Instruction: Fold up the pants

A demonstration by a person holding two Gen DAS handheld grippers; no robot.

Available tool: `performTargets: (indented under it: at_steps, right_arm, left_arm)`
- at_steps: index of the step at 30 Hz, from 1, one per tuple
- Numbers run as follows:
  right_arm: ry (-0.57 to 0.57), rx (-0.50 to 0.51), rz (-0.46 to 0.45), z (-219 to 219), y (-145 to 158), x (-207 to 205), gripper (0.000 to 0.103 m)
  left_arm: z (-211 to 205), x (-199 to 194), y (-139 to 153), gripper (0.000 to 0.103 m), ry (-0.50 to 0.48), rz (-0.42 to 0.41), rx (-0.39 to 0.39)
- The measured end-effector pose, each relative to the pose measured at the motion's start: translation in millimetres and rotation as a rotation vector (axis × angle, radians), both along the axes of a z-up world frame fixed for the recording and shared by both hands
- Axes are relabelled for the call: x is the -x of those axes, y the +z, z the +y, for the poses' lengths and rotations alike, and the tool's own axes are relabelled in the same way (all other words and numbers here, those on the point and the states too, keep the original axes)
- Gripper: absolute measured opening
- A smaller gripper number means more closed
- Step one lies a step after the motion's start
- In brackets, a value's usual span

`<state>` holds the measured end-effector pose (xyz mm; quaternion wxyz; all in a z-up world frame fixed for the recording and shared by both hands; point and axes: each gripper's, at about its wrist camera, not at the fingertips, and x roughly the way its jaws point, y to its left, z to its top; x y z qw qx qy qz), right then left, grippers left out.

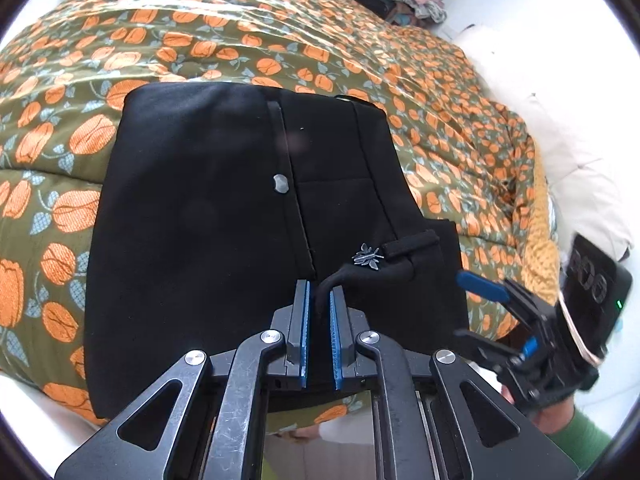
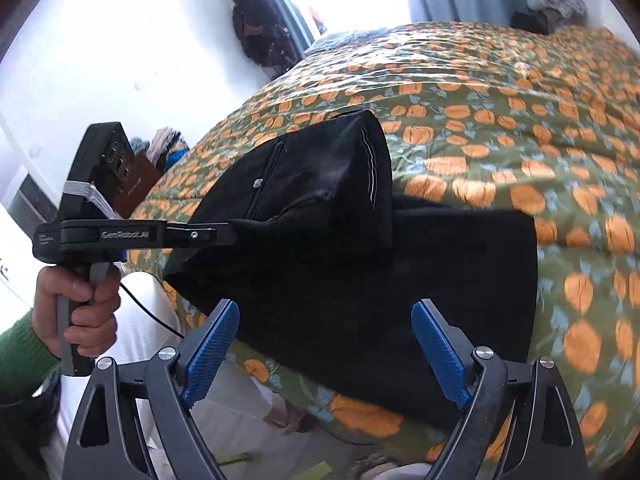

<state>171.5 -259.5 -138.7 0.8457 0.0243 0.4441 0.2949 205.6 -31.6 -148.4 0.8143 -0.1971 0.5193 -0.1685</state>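
Two tongs at our black pants (image 1: 208, 216) on the pumpkin-print quilt (image 1: 200, 28).
Our left gripper (image 1: 319, 300) is clenched on a raised fold at the waistband; the right gripper (image 2: 326, 320) hangs released just before the near edge. Long axis runs across the right gripper's fingers (image 2: 436, 344).

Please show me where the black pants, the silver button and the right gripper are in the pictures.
black pants (image 1: 192, 208): left wrist view, on the flat cloth.
silver button (image 1: 281, 183): left wrist view, on its face.
right gripper (image 2: 324, 344): right wrist view, midway between the open fingertips.
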Motion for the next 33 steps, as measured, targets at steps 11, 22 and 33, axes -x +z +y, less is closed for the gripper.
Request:
performTargets:
  at_steps: [11, 22, 33]
  right_arm:
    - [0.229, 0.047, 0.136, 42, -37, -79, 0.089]
    - [0.333, -0.032, 0.267, 41, -34, -81, 0.089]
    - [0.273, -0.197, 0.489, 44, -55, -131, 0.087]
  left_arm:
    - [2, -2, -9, 0.007, 0.049, 0.032, 0.023]
    - [-15, 2, -15, 0.008, 0.033, -0.022, -0.092]
    - [-6, 0, -19, 0.008, 0.043, -0.011, -0.036]
